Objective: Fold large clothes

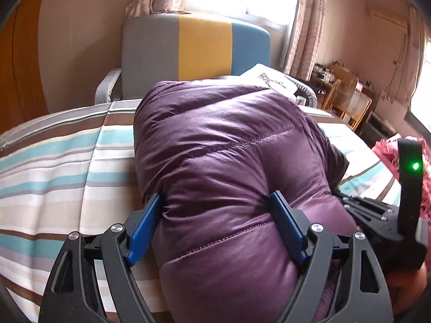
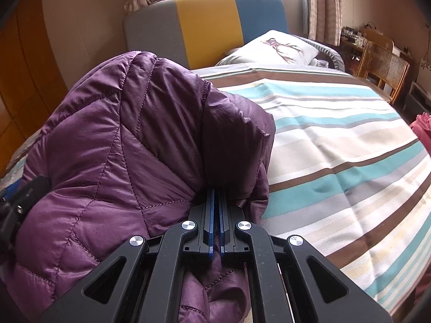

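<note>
Left wrist view: my left tongs (image 1: pixel 215 204) stand wide apart, their blue fingers (image 1: pixel 146 228) straddling a puffed fold of the purple quilted jacket (image 1: pixel 229 148) without pinching it. The jacket lies bundled on the striped bed (image 1: pixel 54 161), near the edge closest to me, its far end reaching toward the grey, yellow and blue headboard (image 1: pixel 194 45). My right tongs (image 1: pixel 371 212) show at the jacket's right side. Right wrist view: my right tongs (image 2: pixel 216 196) are pressed together on a thin fold of jacket (image 2: pixel 121 140) fabric, which bulges above them and trails beneath. Bare striped bed (image 2: pixel 336 140) spreads to the right; a printed pillow (image 2: pixel 277 47) lies at the head end, a cane chair (image 2: pixel 382 67) beyond.
</note>
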Demonstrator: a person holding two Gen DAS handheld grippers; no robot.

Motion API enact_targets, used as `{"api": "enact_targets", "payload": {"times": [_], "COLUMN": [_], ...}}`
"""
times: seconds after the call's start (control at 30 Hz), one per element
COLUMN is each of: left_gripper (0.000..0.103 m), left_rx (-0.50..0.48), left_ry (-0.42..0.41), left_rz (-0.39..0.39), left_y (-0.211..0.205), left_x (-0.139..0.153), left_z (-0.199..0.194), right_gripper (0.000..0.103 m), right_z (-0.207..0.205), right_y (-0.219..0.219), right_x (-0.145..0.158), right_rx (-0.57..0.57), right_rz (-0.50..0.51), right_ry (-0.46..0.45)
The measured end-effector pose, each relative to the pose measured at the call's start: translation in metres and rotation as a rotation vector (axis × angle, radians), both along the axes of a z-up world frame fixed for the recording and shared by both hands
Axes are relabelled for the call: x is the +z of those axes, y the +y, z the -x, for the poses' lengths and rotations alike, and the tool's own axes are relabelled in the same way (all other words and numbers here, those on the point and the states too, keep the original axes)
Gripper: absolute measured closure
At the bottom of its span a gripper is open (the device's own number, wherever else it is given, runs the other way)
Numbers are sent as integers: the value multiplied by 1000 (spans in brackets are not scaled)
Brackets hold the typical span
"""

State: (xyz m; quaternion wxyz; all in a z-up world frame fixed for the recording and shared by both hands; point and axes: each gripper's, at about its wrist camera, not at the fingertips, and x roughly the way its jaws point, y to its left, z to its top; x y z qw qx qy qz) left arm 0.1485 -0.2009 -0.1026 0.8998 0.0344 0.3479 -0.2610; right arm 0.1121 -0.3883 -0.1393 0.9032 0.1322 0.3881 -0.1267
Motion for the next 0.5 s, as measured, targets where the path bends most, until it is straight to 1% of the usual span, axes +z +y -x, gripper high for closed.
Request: {"api": "enact_targets", "payload": {"times": [0.13, 0.3, 0.5], "left_gripper": [23, 23, 21], "left_rx": [-11, -6, 3], "left_ry": [17, 9, 17], "left_rz": [-13, -21, -3], "left_y": [-3, -5, -1], "left_x": [-5, -7, -4], "left_z": [-5, -4, -1], "right_gripper": [101, 101, 101], "right_z": [-3, -2, -1], "right_y": [-8, -9, -8], "right_x": [-6, -7, -4], "right_rx": [-6, -10, -2], "right_rz": [-27, -39, -27], "right_ry": [-25, -45, -29]}}
